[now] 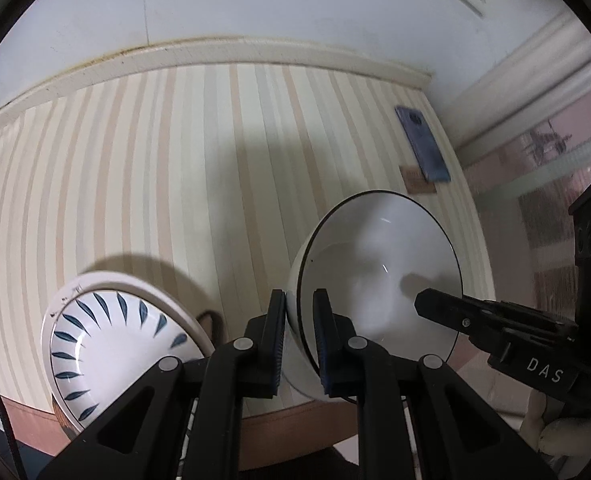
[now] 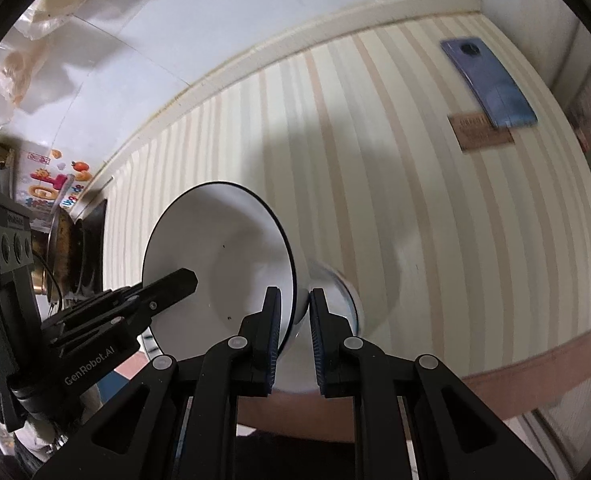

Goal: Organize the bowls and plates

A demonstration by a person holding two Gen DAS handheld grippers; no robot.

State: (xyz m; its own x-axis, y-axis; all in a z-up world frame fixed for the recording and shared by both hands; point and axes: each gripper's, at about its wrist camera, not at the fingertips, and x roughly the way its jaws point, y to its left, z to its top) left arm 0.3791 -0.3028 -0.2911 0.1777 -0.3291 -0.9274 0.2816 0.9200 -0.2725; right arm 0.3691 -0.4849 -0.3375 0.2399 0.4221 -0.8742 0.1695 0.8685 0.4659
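White bowl (image 1: 375, 272) w/ thin dark rim line is being held off the striped table (image 1: 155, 168) by both grippers at once, tipped so its opening is facing sideways, over the table's near edge toward the right corner. Left gripper (image 1: 299, 332) is pinching the bowl's wall at the rim: one finger outside, one inside, blue pads (image 1: 321, 344) pressing the glaze. Right gripper (image 2: 295, 332) is doing the same on the opposite rim section, seen from its own wrist view, jaws narrowed onto the wall w/ the rim line passing between them. Each gripper is also showing in the other's view, reaching into the bowl's opening. A second dish, the leaf-pattern bowl (image 1: 111, 352) w/ dark blue petals, is sitting at the near edge, left of the held bowl; whether the two are touching can't be told. A blue phone (image 1: 423, 144) is lying on a brown card (image 1: 417, 182) near the far right corner, well apart. Handling est.: glazed ceramic, so stiff, moderately heavy, slick, chip-prone at the rim. Rim-wall pinch is prob. the only workable hold; deeper pad overlap would be resisting rotation better. Risk: the bowl may be pivoting btwn pads if one grip is loosening, so lowering it level into the patterned bowl w/o a knock is what the stacking step seems to call for.
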